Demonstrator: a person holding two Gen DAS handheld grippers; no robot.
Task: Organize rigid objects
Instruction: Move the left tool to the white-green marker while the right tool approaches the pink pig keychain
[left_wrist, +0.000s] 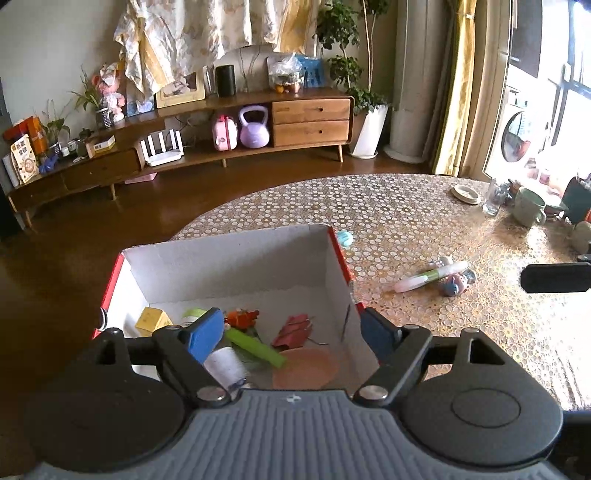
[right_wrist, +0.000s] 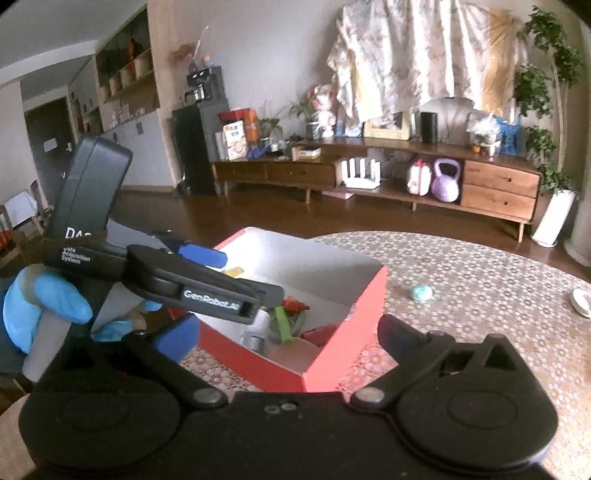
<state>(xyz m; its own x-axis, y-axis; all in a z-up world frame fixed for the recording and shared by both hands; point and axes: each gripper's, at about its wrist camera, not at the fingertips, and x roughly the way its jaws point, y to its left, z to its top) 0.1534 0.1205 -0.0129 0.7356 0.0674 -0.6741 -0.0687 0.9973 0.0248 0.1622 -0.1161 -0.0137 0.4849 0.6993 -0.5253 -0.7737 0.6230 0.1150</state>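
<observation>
The left gripper (left_wrist: 291, 330) hangs with its blue-padded jaws spread wide and nothing between them, above the open red-sided white cardboard box (left_wrist: 236, 266). The right gripper (right_wrist: 291, 332) is spread wide too, empty, just beside the box's near corner. Inside the box lie a green stick (left_wrist: 255, 347), a white bottle (left_wrist: 225, 365), a pink round lid (left_wrist: 306, 369) and a small yellow carton (left_wrist: 151, 319) — a white-and-green pen (left_wrist: 430, 277) lies outside on the patterned table (left_wrist: 424, 206).

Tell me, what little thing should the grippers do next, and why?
Probably reach the right hand-held gripper toward the white and green pen on the table. Both it and the left hand-held gripper are open and empty, the red box already holds several things, and the pen lies outside it with small toys and a teal round thing.
</observation>
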